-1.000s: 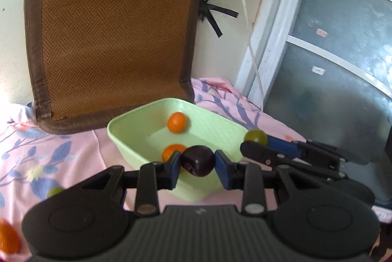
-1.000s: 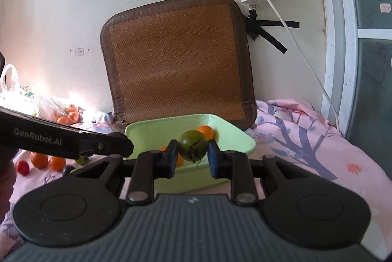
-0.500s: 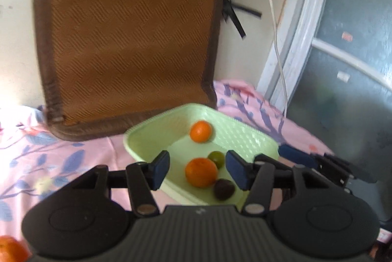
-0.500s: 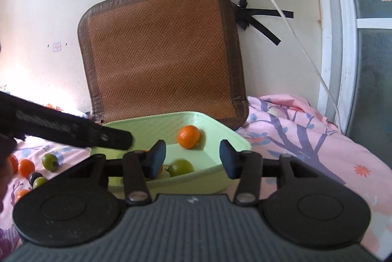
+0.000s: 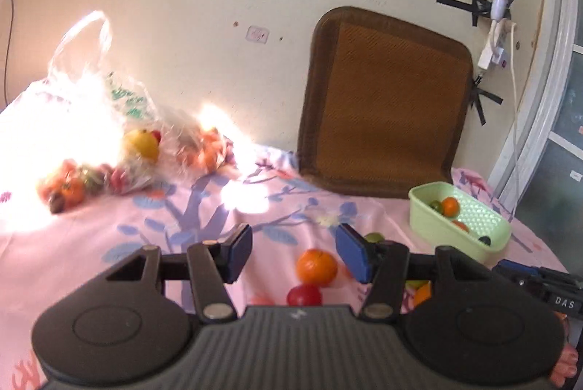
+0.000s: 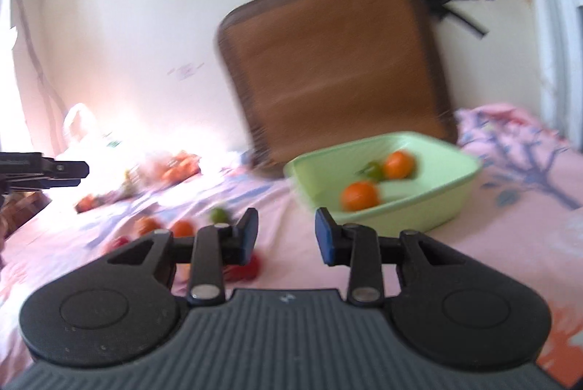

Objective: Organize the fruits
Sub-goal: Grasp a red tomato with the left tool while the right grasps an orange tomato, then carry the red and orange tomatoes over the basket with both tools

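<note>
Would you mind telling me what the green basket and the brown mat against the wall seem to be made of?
The green basket looks like moulded plastic, matte, with a dimpled inner wall. The brown mat looks like woven rattan or bamboo with a darker fabric border; the herringbone-like texture suggests weaving, though I cannot be sure.

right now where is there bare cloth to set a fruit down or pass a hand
Bare cloth lies right of the green basin, out to the bed edge. Another open strip runs between the plastic bag of fruit and the brown mat. Crowded: the loose orange and red fruit ahead of the left hand-held gripper.
</note>
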`<action>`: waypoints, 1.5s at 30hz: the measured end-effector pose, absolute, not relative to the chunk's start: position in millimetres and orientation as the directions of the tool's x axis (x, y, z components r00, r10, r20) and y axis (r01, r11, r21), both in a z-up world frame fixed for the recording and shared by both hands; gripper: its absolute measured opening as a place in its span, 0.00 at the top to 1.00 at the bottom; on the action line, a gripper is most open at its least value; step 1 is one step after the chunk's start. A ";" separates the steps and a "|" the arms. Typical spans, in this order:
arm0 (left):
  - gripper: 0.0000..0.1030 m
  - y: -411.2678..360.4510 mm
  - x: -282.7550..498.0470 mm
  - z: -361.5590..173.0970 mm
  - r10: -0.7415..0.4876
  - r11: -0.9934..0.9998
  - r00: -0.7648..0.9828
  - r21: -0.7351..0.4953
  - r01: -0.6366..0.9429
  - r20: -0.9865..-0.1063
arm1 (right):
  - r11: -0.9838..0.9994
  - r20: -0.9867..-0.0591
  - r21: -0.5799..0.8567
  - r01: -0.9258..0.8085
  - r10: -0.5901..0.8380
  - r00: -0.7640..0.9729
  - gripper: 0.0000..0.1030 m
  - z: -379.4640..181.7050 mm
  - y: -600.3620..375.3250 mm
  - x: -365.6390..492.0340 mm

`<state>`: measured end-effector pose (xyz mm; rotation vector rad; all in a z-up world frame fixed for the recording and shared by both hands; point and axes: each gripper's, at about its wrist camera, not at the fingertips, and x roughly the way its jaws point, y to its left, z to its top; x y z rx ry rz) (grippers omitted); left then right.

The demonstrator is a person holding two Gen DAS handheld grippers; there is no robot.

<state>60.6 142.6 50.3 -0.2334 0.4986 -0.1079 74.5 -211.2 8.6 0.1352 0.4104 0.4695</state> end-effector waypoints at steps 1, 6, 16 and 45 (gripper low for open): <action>0.50 144.3 57.9 42.0 -0.159 0.968 0.866 -0.248 0.042 -0.474 | 0.872 -0.378 0.227 -0.434 0.490 0.786 0.64 6.2 -200.5 74.8; 0.48 127.7 65.0 16.8 -0.194 0.971 0.831 -0.223 0.086 -0.521 | 0.844 -0.499 0.287 -0.453 0.535 0.682 0.63 -11.7 -160.6 84.6; 0.66 106.7 86.6 -11.0 -0.188 0.980 0.788 -0.166 0.110 -0.586 | 0.872 -0.553 0.258 -0.415 0.486 0.677 0.62 -19.5 -129.8 99.5; 0.70 -108.0 56.4 -8.7 -0.523 0.808 0.603 -0.126 0.576 -0.602 | 0.983 -0.478 0.107 -0.151 0.184 0.859 0.65 -31.5 -268.5 13.1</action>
